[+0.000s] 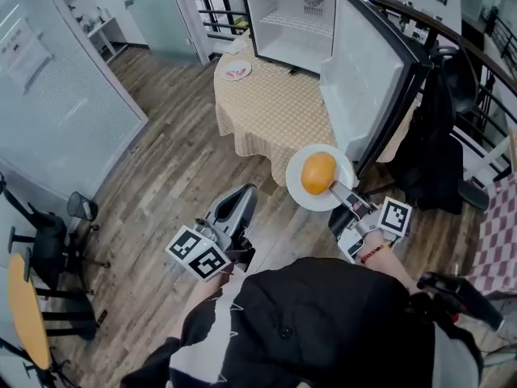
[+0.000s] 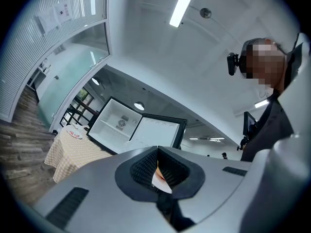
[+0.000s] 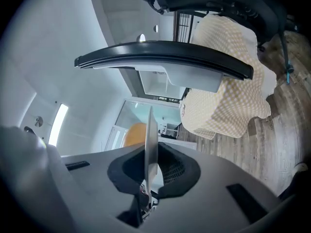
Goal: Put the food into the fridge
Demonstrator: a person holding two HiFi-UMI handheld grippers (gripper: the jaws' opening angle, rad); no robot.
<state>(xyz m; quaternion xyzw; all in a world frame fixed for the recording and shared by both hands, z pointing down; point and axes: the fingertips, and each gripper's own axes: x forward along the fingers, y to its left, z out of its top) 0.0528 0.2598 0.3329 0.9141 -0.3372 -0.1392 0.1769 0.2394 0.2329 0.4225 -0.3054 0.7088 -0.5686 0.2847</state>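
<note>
Head view: orange food (image 1: pixel 318 173) (on plate (image 1: pixel 300 195))

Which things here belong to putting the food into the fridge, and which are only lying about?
Job: orange food, white plate under it, right gripper shut on the plate's rim, open fridge on the checked table.
Lying about: black chair, yellow tabletop; the small plate on the table may belong, its contents are unclear.
</note>
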